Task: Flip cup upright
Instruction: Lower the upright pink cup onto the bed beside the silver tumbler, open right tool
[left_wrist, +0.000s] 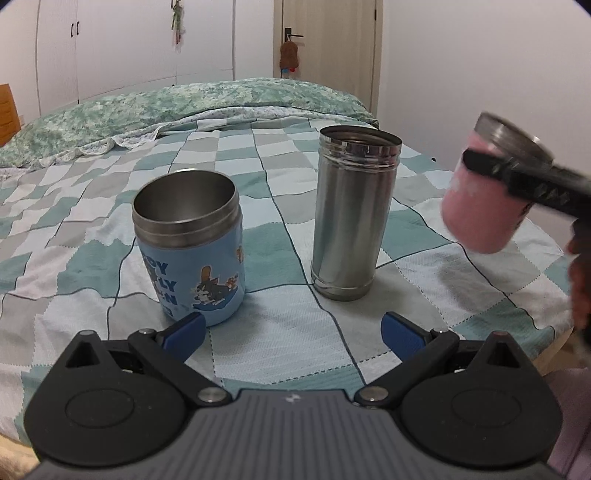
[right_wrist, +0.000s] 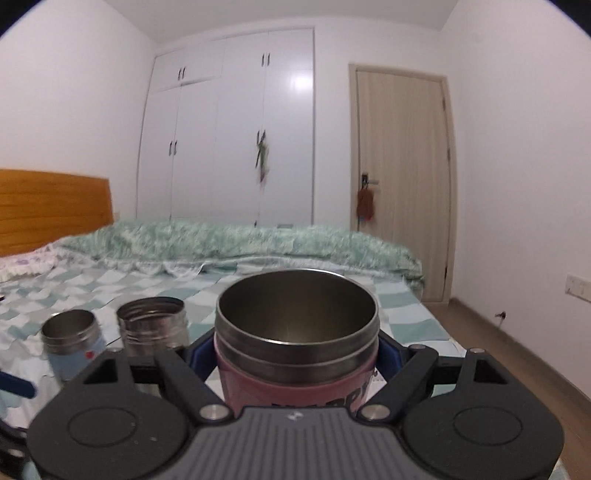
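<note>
A bed (left_wrist: 110, 206) under a checked teal, grey and white blanket (left_wrist: 280, 314) is filling most of the left wrist view, with a green patterned quilt (left_wrist: 207, 99) lying bunched along its far side toward twelve o'clock. Behind it a white wardrobe (right_wrist: 225, 125) is standing against the wall, and a pale wooden door (right_wrist: 402, 177) is closing off the room at about one o'clock in the right wrist view; an orange headboard (right_wrist: 51, 206) is showing at nine o'clock there.

On the blanket, a tall steel flask (left_wrist: 351, 218) is standing upright with its mouth open, at about one o'clock from the left gripper (left_wrist: 293, 332). Well to its left, at eleven o'clock, a blue cartoon cup (left_wrist: 192, 247) is also standing mouth-up, and the two are sitting apart, not touching.

The pink cup (right_wrist: 295, 347) — steel-rimmed, with a pink sleeve — is being held in the air by the right gripper (right_wrist: 295, 350), whose blue pads are pinching the cup's sides just below the metal rim. In the right wrist view its mouth is facing up and away; in the left wrist view it is appearing at three o'clock, tilted with its rim leaning to the upper right, clear of the blanket and motion-blurred.

The left gripper is hovering low over the blanket with its jaws spread wide, holding nothing — its left pad is sitting just in front of the blue cartoon cup's base.
</note>
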